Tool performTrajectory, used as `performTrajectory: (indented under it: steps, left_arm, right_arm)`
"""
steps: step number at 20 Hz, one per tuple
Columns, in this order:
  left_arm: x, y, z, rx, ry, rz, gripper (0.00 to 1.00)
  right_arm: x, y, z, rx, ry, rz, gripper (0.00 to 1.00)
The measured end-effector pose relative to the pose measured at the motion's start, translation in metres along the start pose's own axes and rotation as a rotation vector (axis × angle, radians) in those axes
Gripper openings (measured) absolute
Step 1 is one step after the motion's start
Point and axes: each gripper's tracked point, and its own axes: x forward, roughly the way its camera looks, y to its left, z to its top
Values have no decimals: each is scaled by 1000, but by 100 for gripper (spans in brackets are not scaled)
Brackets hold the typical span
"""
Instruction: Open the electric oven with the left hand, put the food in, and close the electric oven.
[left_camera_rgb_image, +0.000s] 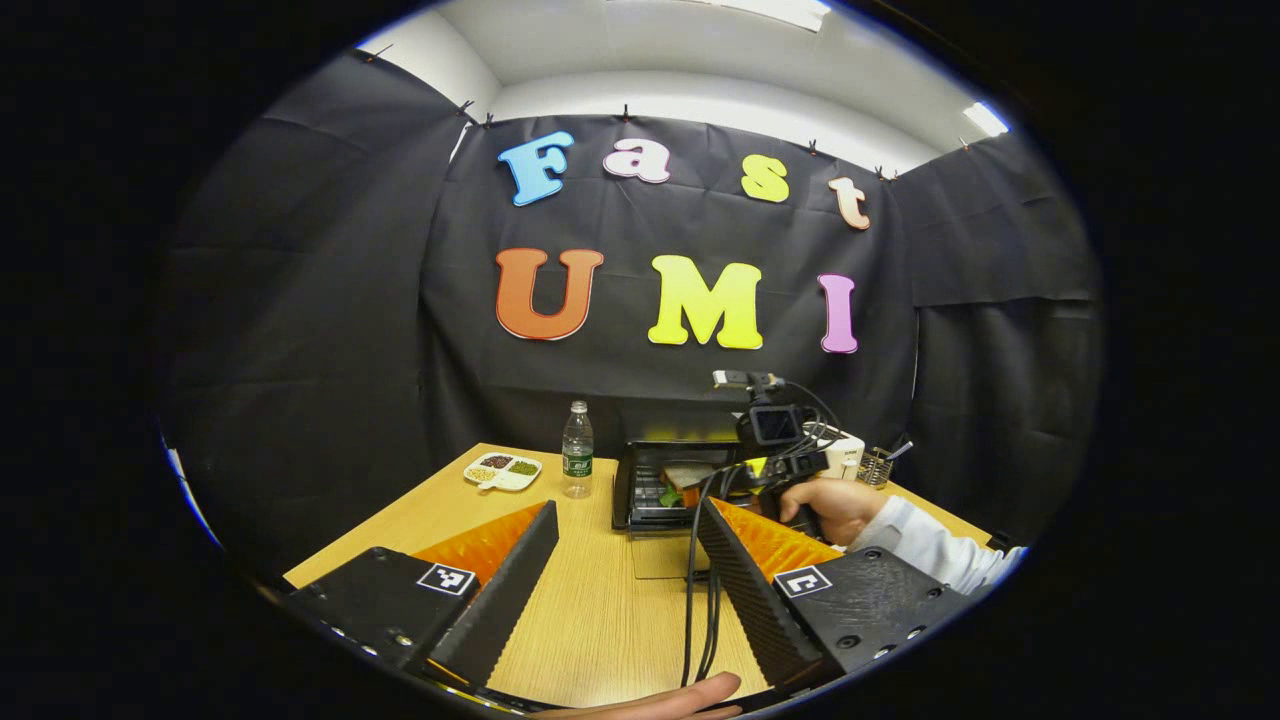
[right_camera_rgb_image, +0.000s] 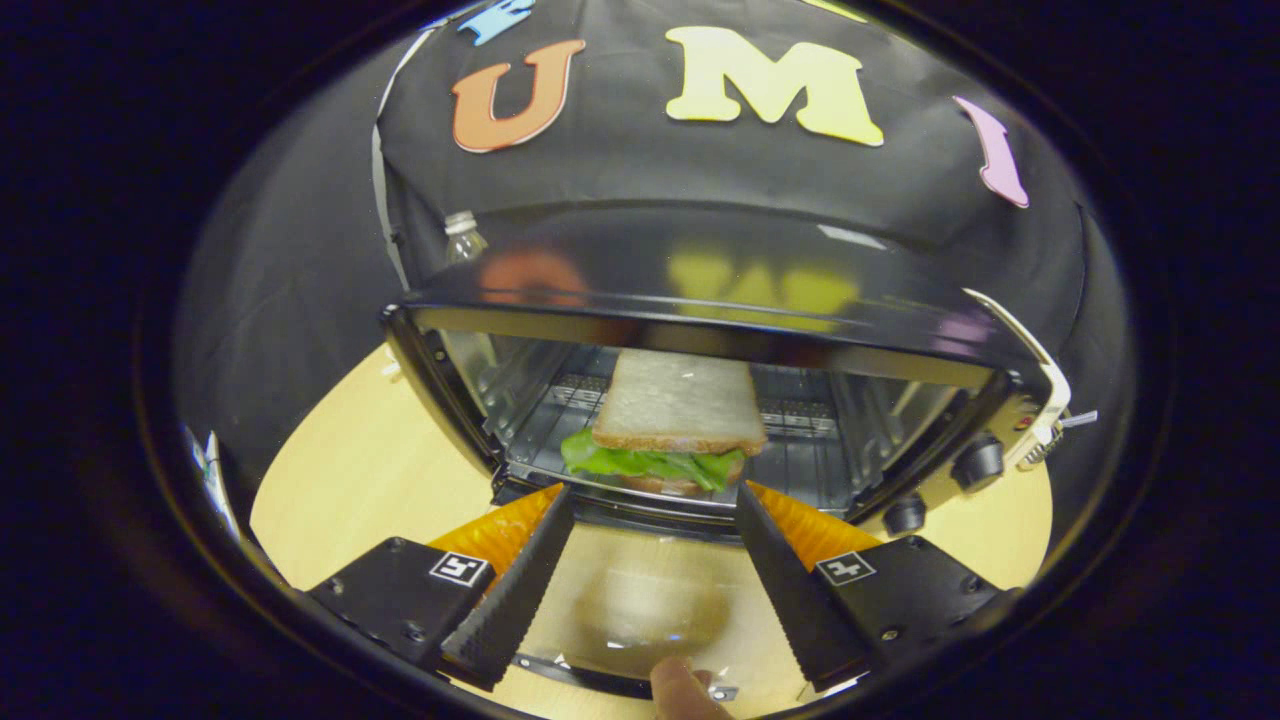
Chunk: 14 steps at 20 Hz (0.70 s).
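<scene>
The electric oven (left_camera_rgb_image: 640, 480) stands at the far side of the table with its glass door (left_camera_rgb_image: 662, 560) folded down flat. A sandwich (right_camera_rgb_image: 678, 412) of white bread and lettuce lies on the wire rack inside the oven (right_camera_rgb_image: 700, 270). My right gripper (right_camera_rgb_image: 652, 497) is open at the oven's mouth, its fingertips just short of the sandwich on either side, above the lowered door (right_camera_rgb_image: 640, 600). In the left gripper view, a hand holds that right gripper (left_camera_rgb_image: 775, 470) at the oven's front. My left gripper (left_camera_rgb_image: 627, 512) hangs open over the table, well back from the oven, holding nothing.
A clear water bottle (left_camera_rgb_image: 577, 450) stands left of the oven, and a white divided plate (left_camera_rgb_image: 503, 470) of beans lies farther left. Cables (left_camera_rgb_image: 700, 590) trail across the wooden table (left_camera_rgb_image: 600, 620). The oven's knobs (right_camera_rgb_image: 975, 460) are on its right side.
</scene>
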Motion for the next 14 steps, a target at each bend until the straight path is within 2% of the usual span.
performTrajectory:
  steps: [3, 6, 8, 9, 10, 11, 12, 13, 14]
  left_arm:
    - [6, -6, -4, 1, 9, -4, 93]
    - [13, -11, -6, 1, 18, -3, 93]
    - [23, -13, -9, 0, 24, -2, 93]
    - [28, -15, -10, 3, 28, 0, 93]
    - [33, -16, -10, 6, 29, 6, 93]
    - [38, -16, -12, 9, 29, 12, 93]
    - [46, -19, -16, 10, 38, 14, 93]
    - [54, -24, -23, 7, 50, 12, 93]
    - [62, -31, -32, 4, 70, 1, 93]
  right_arm:
    - [-52, -2, 7, 17, -99, 35, 100]
    - [-110, -14, 27, 12, -228, 31, 100]
    - [-151, -28, 40, 7, -320, 7, 100]
    - [-172, -34, 43, 8, -368, -6, 95]
    - [-189, -42, 47, 13, -412, -29, 100]
    - [-208, -52, 53, 12, -459, -51, 100]
    - [-219, -68, 57, 5, -500, -73, 94]
    - [-239, -77, 60, 1, -539, -97, 100]
    - [-256, -86, 62, -2, -572, -115, 100]
